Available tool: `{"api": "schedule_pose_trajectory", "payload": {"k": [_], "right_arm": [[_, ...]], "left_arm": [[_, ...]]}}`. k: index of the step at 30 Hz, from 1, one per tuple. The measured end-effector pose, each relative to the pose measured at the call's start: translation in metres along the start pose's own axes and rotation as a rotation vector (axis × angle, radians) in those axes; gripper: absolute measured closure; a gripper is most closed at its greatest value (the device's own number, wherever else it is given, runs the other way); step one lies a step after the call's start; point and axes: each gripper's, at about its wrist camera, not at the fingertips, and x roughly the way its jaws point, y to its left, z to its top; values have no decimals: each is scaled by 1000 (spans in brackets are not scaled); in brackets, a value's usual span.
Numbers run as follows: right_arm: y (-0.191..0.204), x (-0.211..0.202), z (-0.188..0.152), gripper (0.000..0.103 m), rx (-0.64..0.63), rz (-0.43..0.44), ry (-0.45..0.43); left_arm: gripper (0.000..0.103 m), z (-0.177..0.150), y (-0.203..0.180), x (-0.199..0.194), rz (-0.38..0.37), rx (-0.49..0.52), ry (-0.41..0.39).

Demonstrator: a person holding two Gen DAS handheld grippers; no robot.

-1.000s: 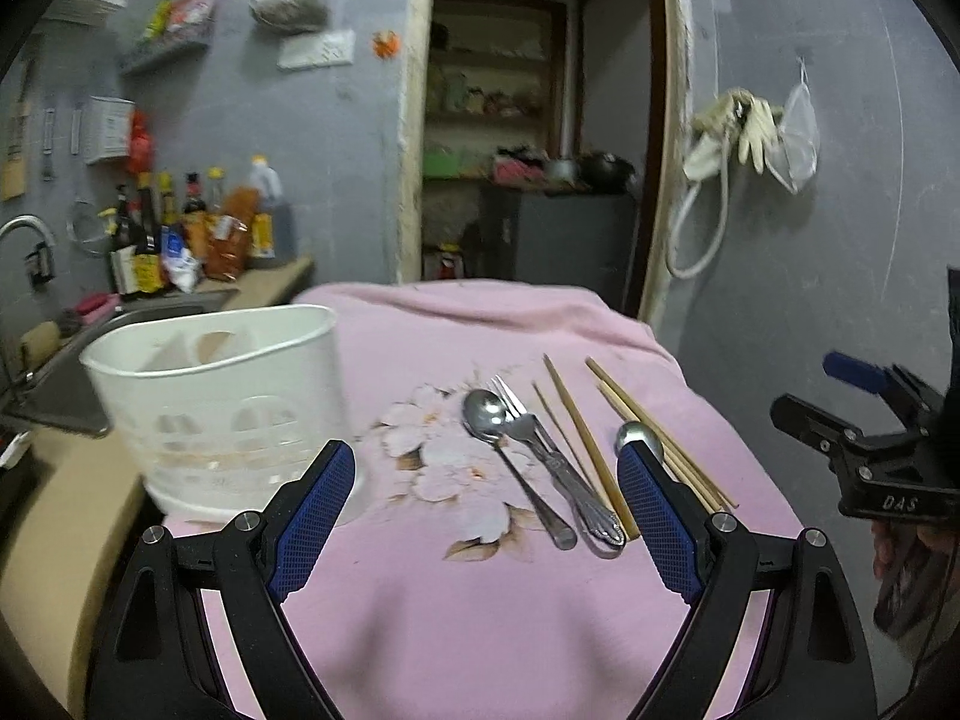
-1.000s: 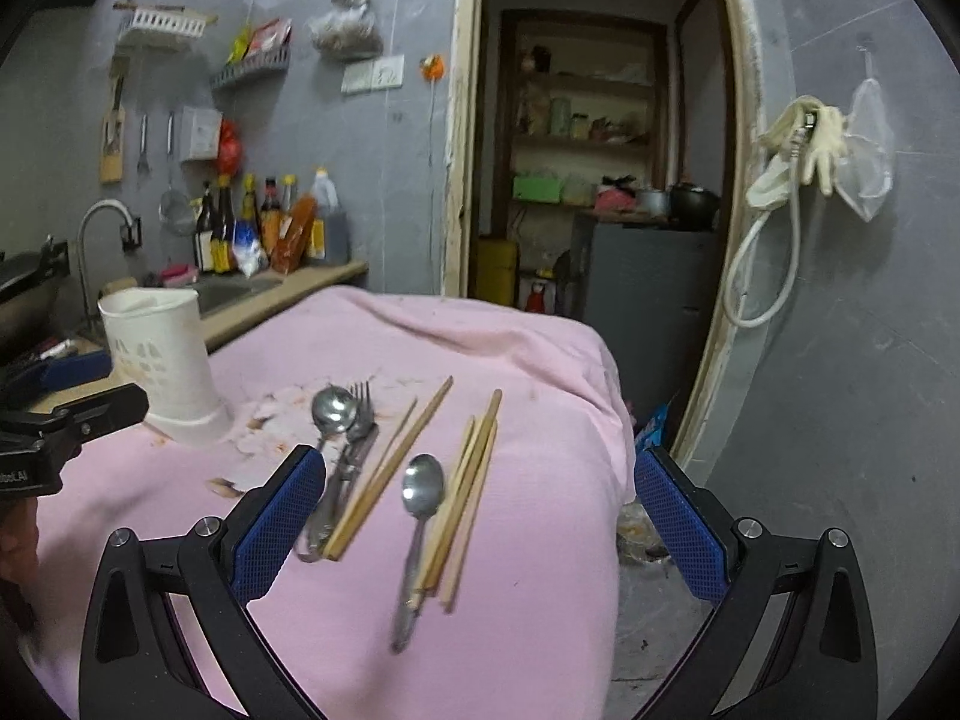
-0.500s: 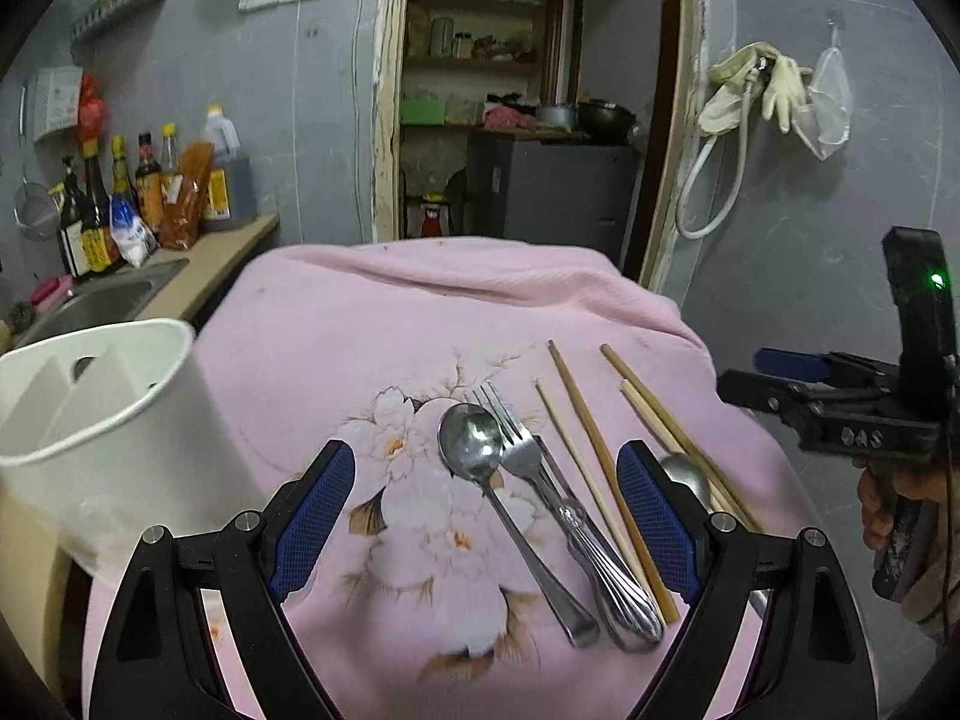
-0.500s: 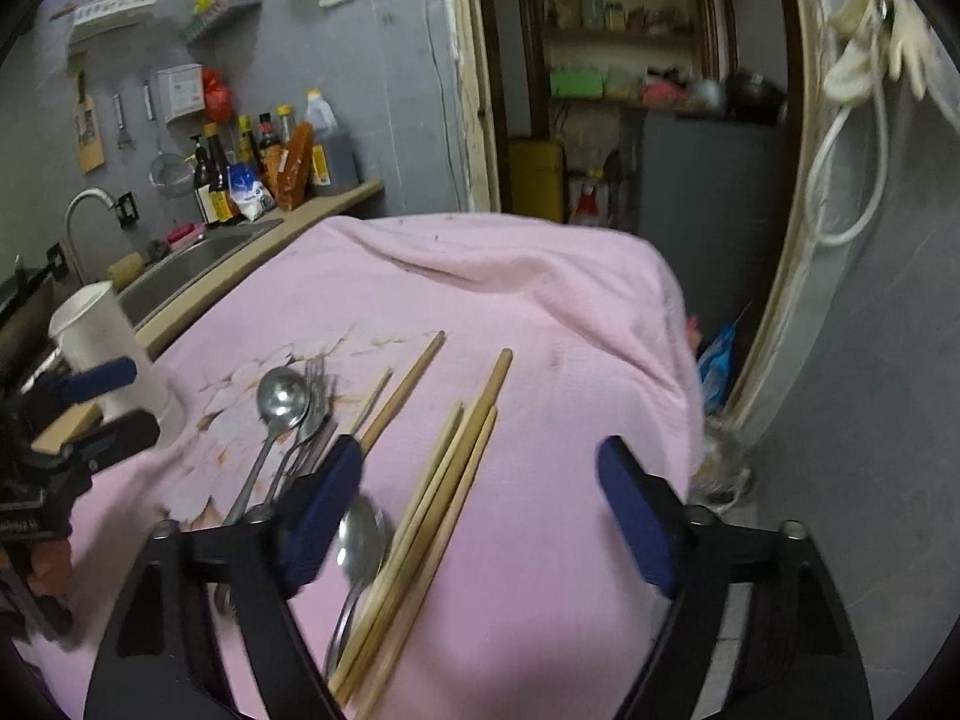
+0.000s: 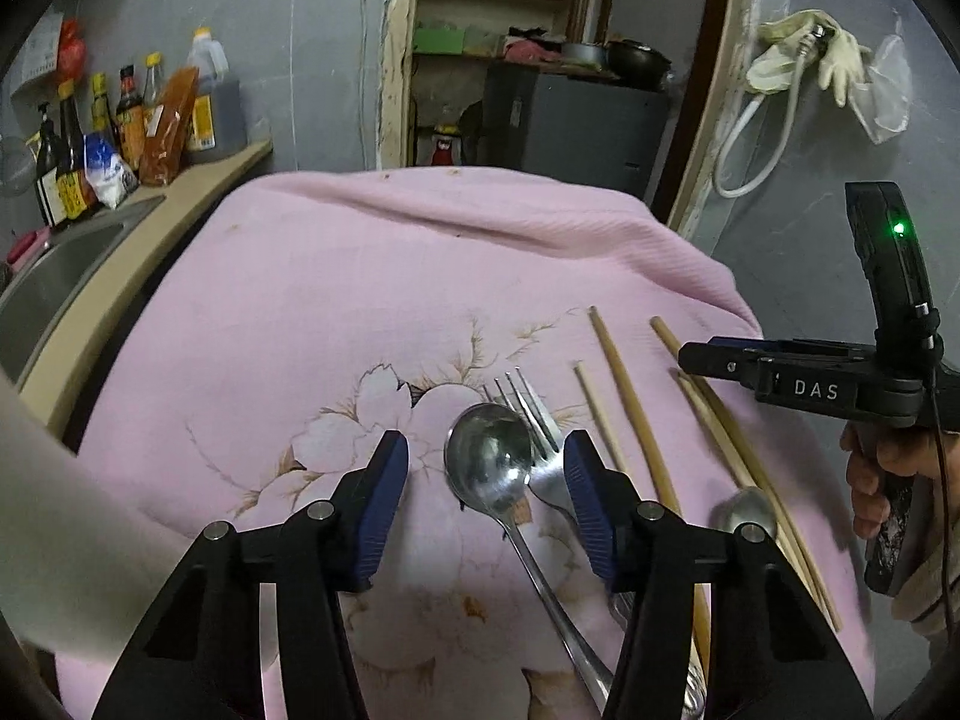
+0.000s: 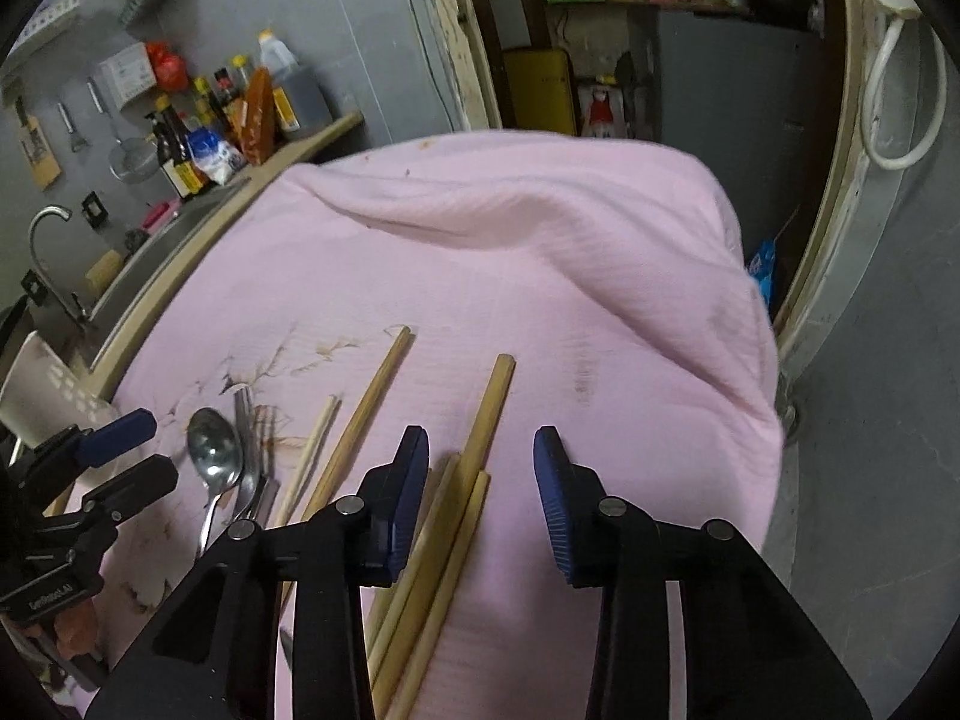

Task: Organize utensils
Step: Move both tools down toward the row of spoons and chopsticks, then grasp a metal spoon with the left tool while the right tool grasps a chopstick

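Note:
On the pink floral cloth [image 5: 372, 300] lie a steel spoon [image 5: 489, 462], a fork [image 5: 534, 420] beside it, several wooden chopsticks [image 5: 630, 414] and a second spoon [image 5: 744, 510] among them. My left gripper [image 5: 486, 480] is open, low over the cloth, its blue pads either side of the first spoon's bowl. My right gripper [image 6: 480, 480] is open, straddling a bundle of chopsticks [image 6: 468, 480]. The white utensil holder [image 6: 42, 390] stands at the left; it fills the lower left edge of the left wrist view [image 5: 60, 510].
A counter with a sink [image 6: 150, 252], tap [image 6: 45, 228] and sauce bottles [image 5: 120, 120] runs along the left. The cloth drops off at the right edge [image 6: 750, 360]. A doorway [image 5: 540, 60] lies behind.
Both grippers have dropped lower and moved forward over the utensils. Both sets of jaws have narrowed, the left around the spoon, the right around the chopsticks. The holder has slid out to the left.

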Motion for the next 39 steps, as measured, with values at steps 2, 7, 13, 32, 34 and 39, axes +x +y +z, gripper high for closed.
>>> {"api": "schedule_pose_trajectory", "payload": {"k": [2, 7, 13, 32, 34, 39], "right_arm": [[1, 8, 5, 70, 2, -15, 27], [0, 22, 18, 78, 32, -56, 84], [-1, 27, 25, 81, 60, -72, 134], [24, -63, 0, 98, 92, 103, -181], [41, -83, -11, 98, 48, 111, -273], [80, -123, -45, 98, -49, 86, -522]], "left_arm": [[55, 2, 4, 7, -6, -9, 17], [55, 5, 7, 19, -13, -45, 68], [61, 5, 17, 30, -56, -99, 120], [101, 3, 6, -46, -73, -79, -82], [101, 1, 5, -63, -62, -80, -142], [101, -5, 4, -108, -2, -64, -302]]}}
